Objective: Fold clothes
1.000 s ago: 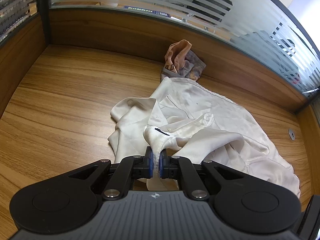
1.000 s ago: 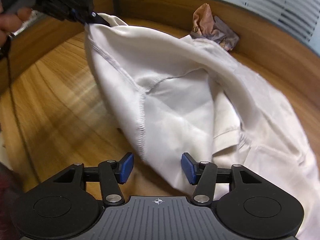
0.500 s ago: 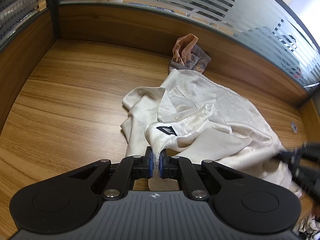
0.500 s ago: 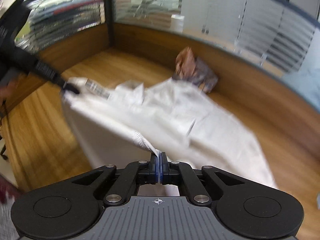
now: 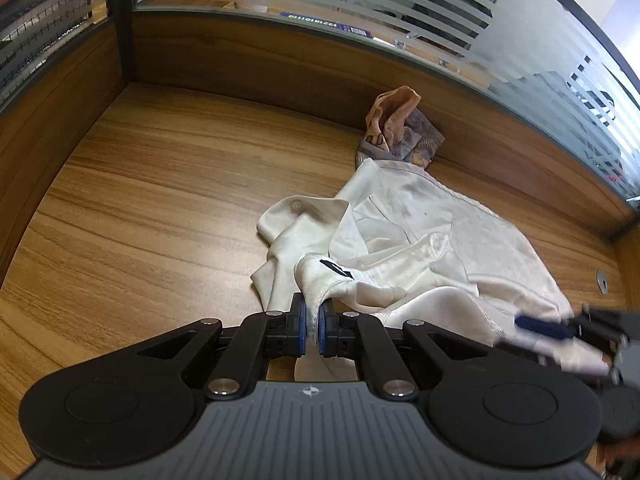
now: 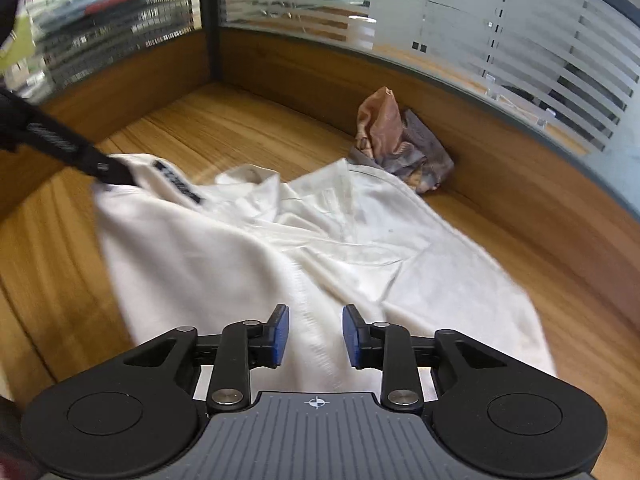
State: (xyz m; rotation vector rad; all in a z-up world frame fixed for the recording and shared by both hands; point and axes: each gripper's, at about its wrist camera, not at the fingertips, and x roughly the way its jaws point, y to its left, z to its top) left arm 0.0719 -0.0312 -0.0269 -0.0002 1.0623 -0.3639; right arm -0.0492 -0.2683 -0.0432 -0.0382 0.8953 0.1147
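**Left clamps the collar, right lets go of the hem**

The left gripper [image 5: 311,330] has its jaws pinched tight on the neckline of the white shirt [image 5: 420,248], right beside the black label [image 5: 335,269], and that corner is lifted off the wooden tabletop [image 5: 160,208]. It reads as an anchor hold: keep one point fixed so the rest of the fabric can be pulled straight.

Over on the other side, the right gripper [image 6: 316,336] has just been opening its jaws. The blue pads [image 6: 280,332] stand apart, with cloth lying below and between them but not pressed by either one. Nothing is gripped there at the moment. My read is that it is hunting for a better edge to take.

The shirt itself is a crumpled heap across the middle of the tabletop, collar and one cuff bunched towards the left, the body trailing to the right. Behind it, tucked against the wooden back panel, sits a second bundled garment [image 5: 396,132] in orange and grey, just touching the shirt's far edge. The folding proper has hardly begun; the shirt needs spreading flat first.
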